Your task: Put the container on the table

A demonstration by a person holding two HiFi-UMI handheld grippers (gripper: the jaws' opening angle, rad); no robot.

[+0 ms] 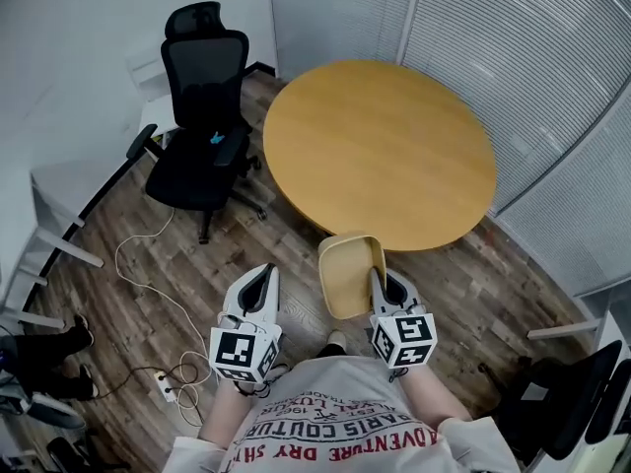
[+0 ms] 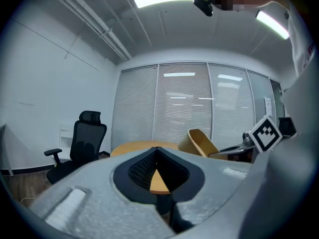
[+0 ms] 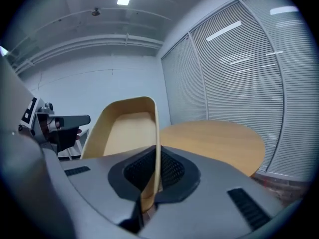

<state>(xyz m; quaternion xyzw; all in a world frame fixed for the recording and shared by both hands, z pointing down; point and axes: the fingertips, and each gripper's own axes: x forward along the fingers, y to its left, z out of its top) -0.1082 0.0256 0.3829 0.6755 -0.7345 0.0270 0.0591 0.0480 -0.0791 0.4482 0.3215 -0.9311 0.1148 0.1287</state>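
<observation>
Firmly, right hand-held gripper [image 3: 156, 152] pinches the container [image 3: 125, 128] wall; left hand-held gripper [image 2: 157, 150] sits closed.

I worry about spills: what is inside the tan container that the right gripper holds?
The container shows only its bare tan inner walls and floor, with nothing in it. Its near end is hidden behind the right gripper.

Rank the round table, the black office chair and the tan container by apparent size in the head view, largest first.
1. round table: clearly the largest.
2. black office chair: second.
3. tan container: smallest, even though it sits nearer the camera than the other two, which flatters its size.
</observation>
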